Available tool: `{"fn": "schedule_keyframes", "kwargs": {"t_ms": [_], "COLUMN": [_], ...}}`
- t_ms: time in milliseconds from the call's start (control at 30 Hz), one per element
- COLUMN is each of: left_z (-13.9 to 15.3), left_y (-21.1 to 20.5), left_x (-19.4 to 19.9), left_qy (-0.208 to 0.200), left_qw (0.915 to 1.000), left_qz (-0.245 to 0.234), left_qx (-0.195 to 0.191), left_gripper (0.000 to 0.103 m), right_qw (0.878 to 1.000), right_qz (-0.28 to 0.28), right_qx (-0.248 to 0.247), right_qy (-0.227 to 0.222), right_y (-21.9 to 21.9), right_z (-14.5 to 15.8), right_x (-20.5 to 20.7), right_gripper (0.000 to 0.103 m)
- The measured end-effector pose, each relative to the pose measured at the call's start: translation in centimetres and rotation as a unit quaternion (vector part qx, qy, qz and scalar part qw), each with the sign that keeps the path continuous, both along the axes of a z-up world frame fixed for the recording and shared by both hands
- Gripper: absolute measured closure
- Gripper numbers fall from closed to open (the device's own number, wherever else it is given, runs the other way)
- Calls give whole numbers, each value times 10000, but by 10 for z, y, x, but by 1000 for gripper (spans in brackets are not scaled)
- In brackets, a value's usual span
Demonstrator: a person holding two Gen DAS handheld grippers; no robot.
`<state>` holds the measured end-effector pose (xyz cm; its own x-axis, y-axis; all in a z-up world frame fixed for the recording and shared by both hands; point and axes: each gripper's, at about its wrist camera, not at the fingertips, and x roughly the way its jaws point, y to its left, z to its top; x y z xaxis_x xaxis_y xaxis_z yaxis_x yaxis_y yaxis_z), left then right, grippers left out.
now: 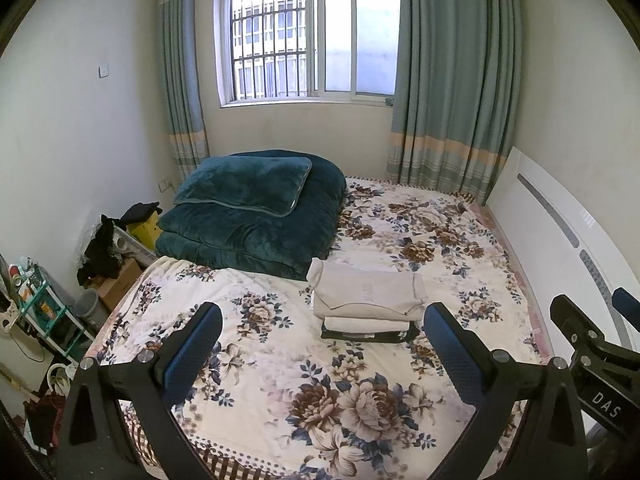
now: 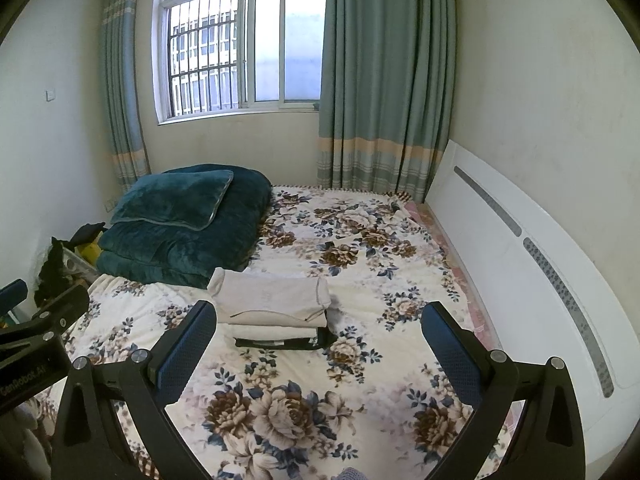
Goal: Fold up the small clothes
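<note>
We hold the left gripper (image 1: 322, 330) above the near part of the bed (image 1: 460, 236), its jaws spread wide with nothing between them. The right gripper (image 2: 318, 330) hangs beside it in the same way, jaws wide apart and empty. Ahead of both lies the stack of folded clothes (image 1: 366, 300), resting on the floral bedspread (image 1: 280, 380) just in front of the folded teal quilt (image 1: 256, 232). A beige garment (image 1: 368, 290) lies on top, a white one under it, and a dark piece at the bottom, perhaps a folded garment, though we cannot tell for sure. Neither gripper touches the stack. A teal pillow (image 1: 248, 186) sits on the quilt, and the white headboard (image 1: 560, 240) runs along the bed's right side.
</note>
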<state>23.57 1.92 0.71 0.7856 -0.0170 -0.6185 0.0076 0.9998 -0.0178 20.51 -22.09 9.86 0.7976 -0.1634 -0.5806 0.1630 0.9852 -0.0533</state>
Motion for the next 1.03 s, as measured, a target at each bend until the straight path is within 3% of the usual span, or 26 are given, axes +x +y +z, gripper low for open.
{"fn": "schedule_keyframes", "kwargs": {"t_ms": [1033], "left_z": [7], "left_y": [7], "left_x": [-7], "left_qy": [-67], "left_qw": [10000], "left_qz": [21], "left_qx": [25], "left_gripper": [0], "right_qw": [10000], "right_qz": [-2], "right_qx": [15], "right_qy": [-12], "right_y": [5], "right_z": [-3], "right_x": [-2], "right_gripper": [0]}}
